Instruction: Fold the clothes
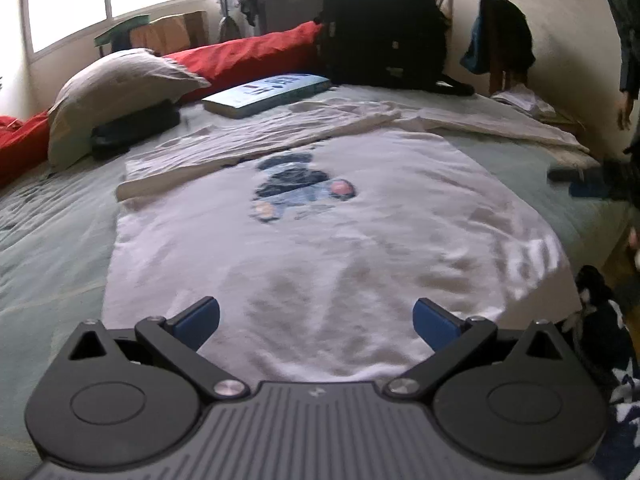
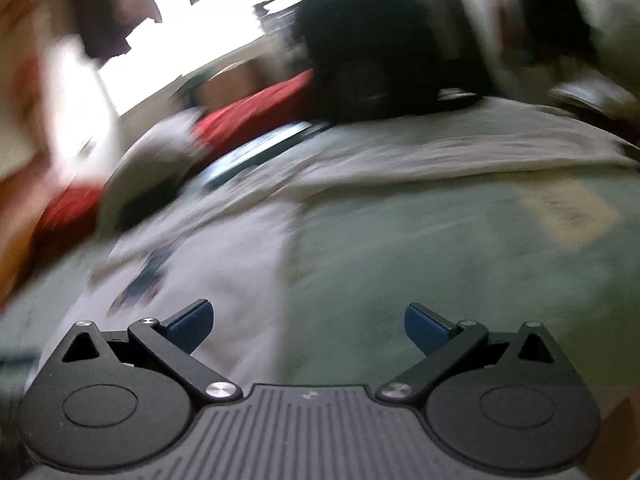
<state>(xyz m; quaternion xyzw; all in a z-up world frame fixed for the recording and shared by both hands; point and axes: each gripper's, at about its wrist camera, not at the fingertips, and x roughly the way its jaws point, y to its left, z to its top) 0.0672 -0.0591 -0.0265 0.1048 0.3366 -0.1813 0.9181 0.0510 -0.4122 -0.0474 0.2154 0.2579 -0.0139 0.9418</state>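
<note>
A white T-shirt (image 1: 320, 248) with a dark blue print lies spread flat on the pale green bed sheet (image 1: 52, 248). One sleeve is folded across its far part. My left gripper (image 1: 316, 320) hovers over the shirt's near hem, open, with nothing between its blue pads. In the blurred right wrist view the same T-shirt (image 2: 208, 264) lies to the left and the sheet (image 2: 420, 248) lies ahead. My right gripper (image 2: 308, 322) is open and empty above the shirt's right edge.
A grey pillow (image 1: 116, 88), a red blanket (image 1: 248, 56), a book (image 1: 268, 94) and a black backpack (image 1: 384, 28) line the far side of the bed. A second pale garment (image 1: 480, 120) lies behind the shirt. Dark items (image 1: 588, 178) sit at the right edge.
</note>
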